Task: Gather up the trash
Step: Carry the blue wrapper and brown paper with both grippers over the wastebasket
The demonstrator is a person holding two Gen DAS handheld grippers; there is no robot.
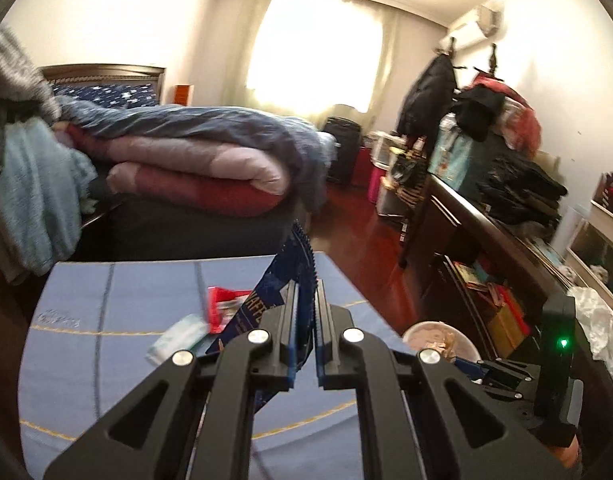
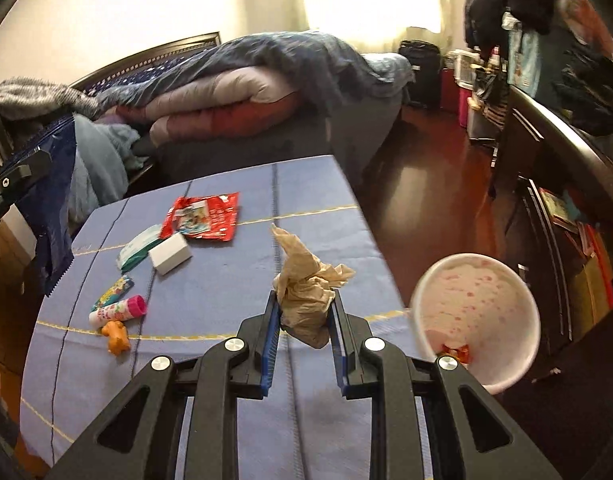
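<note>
left gripper is clamped on a dark blue snack wrapper, its jaws nearly together with the serrated foil edge standing up between them, held above the bench. right gripper is pinched on a crumpled tan tissue, its jaws part-way apart around the wad, also lifted off the bench.

the bench wears a blue cloth with dark stitched lines and thin yellow stripes. lying on it in the right wrist view: a red snack packet near the far side, a white eraser-like block just in front of it and touching a white-and-green tissue pack, then nearer the left edge a small colourful wrapper, a pink-capped tube and an orange toy figure close together. a white paper cup with pink spots sits tilted off the bench's right edge, an orange-red scrap in its bottom.

behind the bench stands a bed heaped with a folded pink-and-red quilt under a blue blanket, against a dark headboard. a bright curtained window washes out the far wall. dark red wooden floor runs to a long dark dresser piled with clothes, coats hanging above it, an air conditioner high on the right wall.
</note>
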